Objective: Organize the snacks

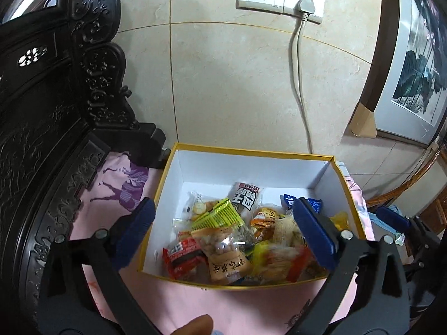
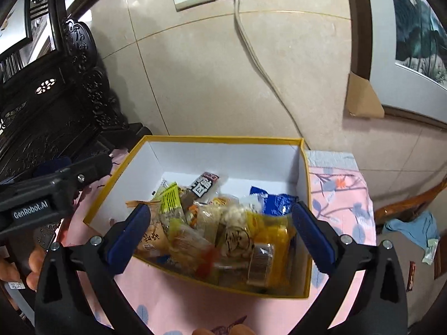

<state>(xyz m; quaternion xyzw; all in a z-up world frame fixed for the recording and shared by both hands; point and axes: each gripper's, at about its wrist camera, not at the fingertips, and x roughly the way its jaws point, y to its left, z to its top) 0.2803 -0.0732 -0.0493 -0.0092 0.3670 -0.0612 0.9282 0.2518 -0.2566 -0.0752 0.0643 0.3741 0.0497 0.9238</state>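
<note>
A yellow-rimmed cardboard box (image 1: 251, 153) with white inner walls sits on a pink cloth and holds several snack packets (image 1: 220, 240). In the right wrist view the same box (image 2: 223, 139) and snack packets (image 2: 223, 229) lie straight ahead. My left gripper (image 1: 223, 223) hangs above the box's near half, its blue fingers spread wide with nothing pressed between them. My right gripper (image 2: 220, 226) stands just as wide over the box, gripping nothing. The left gripper's black body (image 2: 50, 195) shows at the left of the right wrist view.
A dark carved wooden cabinet (image 1: 50, 111) rises at the left. Behind the box is a tiled wall with a socket and a plugged-in cable (image 1: 300, 55). A framed picture (image 1: 413, 69) leans at the right. The pink cloth (image 1: 195, 304) extends toward me.
</note>
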